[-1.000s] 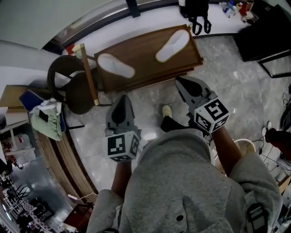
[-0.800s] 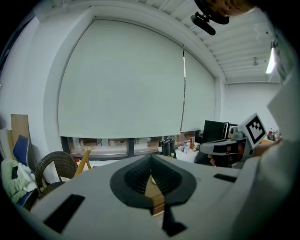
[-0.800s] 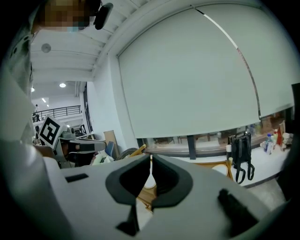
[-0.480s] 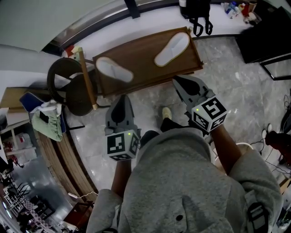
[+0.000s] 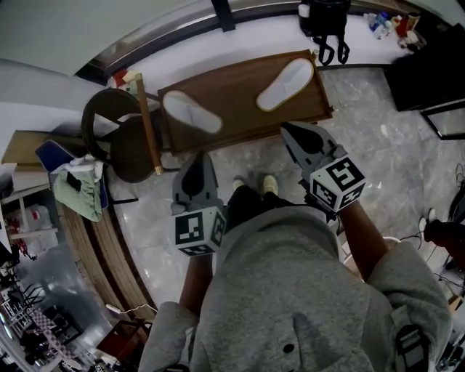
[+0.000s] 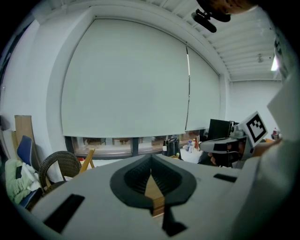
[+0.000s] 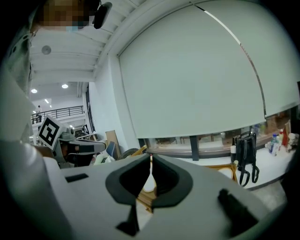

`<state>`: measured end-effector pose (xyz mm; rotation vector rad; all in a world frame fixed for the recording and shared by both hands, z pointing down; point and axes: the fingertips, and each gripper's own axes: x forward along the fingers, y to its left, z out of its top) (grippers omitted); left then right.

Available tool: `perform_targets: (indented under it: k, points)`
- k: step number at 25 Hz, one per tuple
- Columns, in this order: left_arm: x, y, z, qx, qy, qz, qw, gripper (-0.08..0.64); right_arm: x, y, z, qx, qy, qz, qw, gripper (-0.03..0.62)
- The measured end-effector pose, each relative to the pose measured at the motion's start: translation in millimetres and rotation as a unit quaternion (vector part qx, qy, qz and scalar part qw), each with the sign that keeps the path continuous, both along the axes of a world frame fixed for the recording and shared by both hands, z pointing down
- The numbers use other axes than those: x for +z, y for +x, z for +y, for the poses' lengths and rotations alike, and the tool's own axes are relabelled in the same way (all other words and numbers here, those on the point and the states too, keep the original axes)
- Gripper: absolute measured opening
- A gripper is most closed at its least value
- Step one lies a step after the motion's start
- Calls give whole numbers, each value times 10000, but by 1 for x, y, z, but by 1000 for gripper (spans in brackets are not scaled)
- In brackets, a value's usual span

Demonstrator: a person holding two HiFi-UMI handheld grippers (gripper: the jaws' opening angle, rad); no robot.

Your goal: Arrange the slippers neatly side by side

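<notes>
Two white slippers lie apart on a low brown wooden table [image 5: 240, 98]. The left slipper [image 5: 192, 112] points down-right, while the right slipper [image 5: 285, 74] lies slanted near the far right corner. Both grippers hang in the air on the near side of the table, touching nothing. My left gripper [image 5: 201, 157] is shut and empty, below the left slipper. My right gripper [image 5: 288, 131] is shut and empty too, below the right slipper. In the left gripper view the jaws [image 6: 151, 161] meet. In the right gripper view the jaws [image 7: 151, 158] meet, with a strip of white slipper [image 7: 148, 183] behind them.
A wicker chair [image 5: 116, 142] and a leaning wooden pole [image 5: 148, 123] stand left of the table. A black bag [image 5: 325, 18] and bottles [image 5: 392, 18] sit on the white ledge behind. Clothes [image 5: 81, 190] lie on a blue seat at the left. The person's feet [image 5: 254, 185] stand by the table's near edge.
The person has stepped closer to the table, and both feet now show near its edge. Both grippers stay shut and have shifted only slightly with the body.
</notes>
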<state>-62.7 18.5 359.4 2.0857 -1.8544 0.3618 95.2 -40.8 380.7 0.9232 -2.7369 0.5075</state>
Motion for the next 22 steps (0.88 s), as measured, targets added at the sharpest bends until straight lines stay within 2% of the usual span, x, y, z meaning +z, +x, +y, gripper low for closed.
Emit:
perform_targets:
  k: [5,11,16,22]
  points:
    - [8,-21,-8,-146,-116,24,9998,15,0,-16,-3,-56,-58,75,9999,32]
    - [28,-66,-37,-414,-222,242,9986,15,4,-43,-24,-7,-24,260,9997,32]
    - [41,-99,-69,-557,-320,71,9979,17,4,-65,-52,68,-50,326,9994,32]
    - [68,-123,-105,-460,-550,-5,9974,17,8,-93,-80,120,-14,407,9991,32]
